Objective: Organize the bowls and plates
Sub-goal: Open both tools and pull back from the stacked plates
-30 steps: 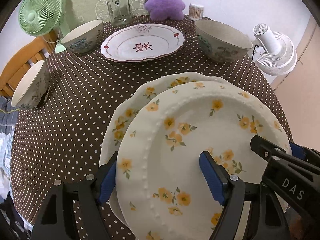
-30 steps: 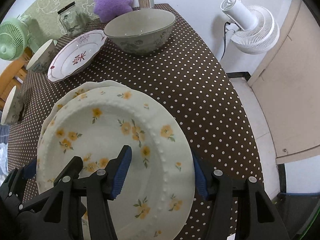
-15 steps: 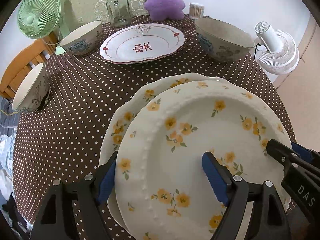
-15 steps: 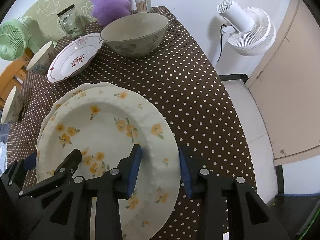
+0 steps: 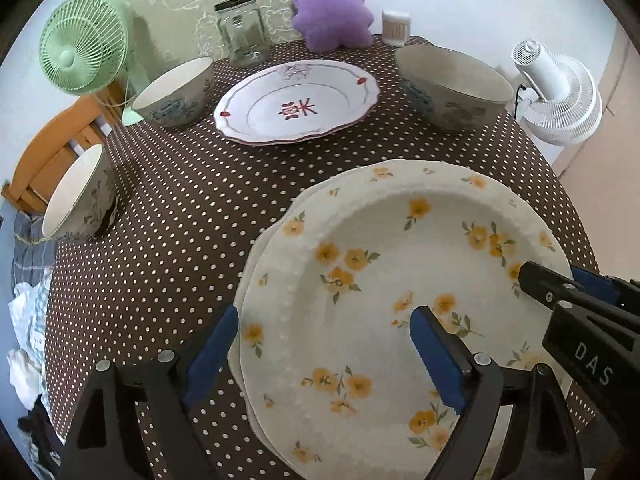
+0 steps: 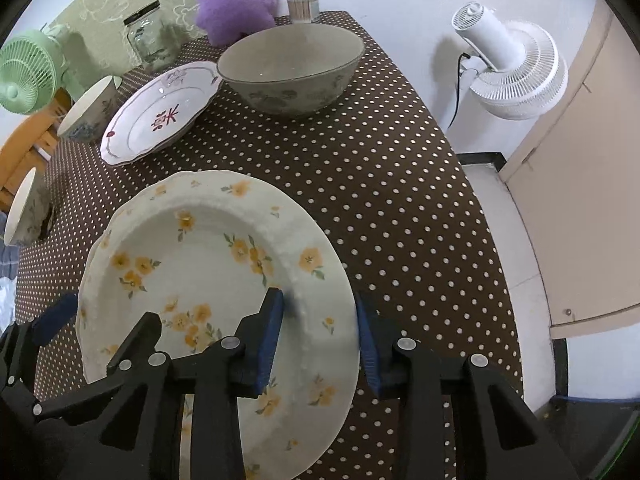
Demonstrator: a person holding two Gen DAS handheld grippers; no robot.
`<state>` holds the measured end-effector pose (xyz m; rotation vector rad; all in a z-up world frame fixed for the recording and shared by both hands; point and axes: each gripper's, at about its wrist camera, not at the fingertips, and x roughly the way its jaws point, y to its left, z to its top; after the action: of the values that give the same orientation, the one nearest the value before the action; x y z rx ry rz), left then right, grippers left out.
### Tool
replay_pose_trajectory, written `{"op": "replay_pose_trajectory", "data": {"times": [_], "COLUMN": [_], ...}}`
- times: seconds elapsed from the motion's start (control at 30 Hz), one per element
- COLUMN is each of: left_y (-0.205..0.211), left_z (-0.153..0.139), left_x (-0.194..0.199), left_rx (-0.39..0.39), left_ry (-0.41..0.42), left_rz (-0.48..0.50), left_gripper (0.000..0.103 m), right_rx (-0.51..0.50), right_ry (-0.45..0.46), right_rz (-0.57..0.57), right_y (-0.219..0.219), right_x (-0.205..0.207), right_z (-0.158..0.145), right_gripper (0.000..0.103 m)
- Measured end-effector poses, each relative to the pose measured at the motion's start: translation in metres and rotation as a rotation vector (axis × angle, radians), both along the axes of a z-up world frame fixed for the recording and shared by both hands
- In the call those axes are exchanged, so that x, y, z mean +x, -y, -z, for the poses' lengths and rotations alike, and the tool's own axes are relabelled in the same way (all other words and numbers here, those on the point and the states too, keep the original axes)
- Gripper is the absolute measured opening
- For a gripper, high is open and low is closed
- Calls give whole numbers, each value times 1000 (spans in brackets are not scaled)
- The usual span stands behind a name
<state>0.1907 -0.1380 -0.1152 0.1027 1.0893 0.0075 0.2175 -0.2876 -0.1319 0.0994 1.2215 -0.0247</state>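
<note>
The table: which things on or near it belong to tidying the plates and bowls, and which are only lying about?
For the job:
- top flowered plate
- flowered plate under it
- red-marked plate
- big bowl
- two small bowls

Lying about:
- glass jar
- purple plush toy
- toothpick pot
- green fan
- white fan

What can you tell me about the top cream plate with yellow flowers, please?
The top cream plate with yellow flowers looks ceramic and glossy, with a beaded ridge around its well and a wavy rim. It lies flat, slightly offset, on a similar floral plate on the brown dotted tablecloth. The right gripper pinches its right rim between blue pads. The left gripper straddles its left rim, jaws opening, pads apparently clear.
</note>
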Motion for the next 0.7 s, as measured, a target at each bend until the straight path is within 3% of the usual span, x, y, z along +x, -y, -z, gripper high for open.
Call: {"op": "replay_pose_trajectory", "data": {"times": [0.33, 0.5, 0.7], "left_y": [-25, -41, -69], "left_z": [-3, -12, -28], "left_x": [-1, -4, -6], "left_rx": [-55, -99, -139], "left_ry": [-8, 1, 25], "left_rz": [-13, 19, 62], "left_gripper": [90, 95, 97], "right_rx": [-88, -57, -78], "right_ry": [-29, -44, 30], "right_rz": [14, 32, 61], "right_y": [-17, -23, -44], "right_x": [7, 7, -5], "right_z": [3, 4, -23], "right_gripper": [49, 68, 75]}}
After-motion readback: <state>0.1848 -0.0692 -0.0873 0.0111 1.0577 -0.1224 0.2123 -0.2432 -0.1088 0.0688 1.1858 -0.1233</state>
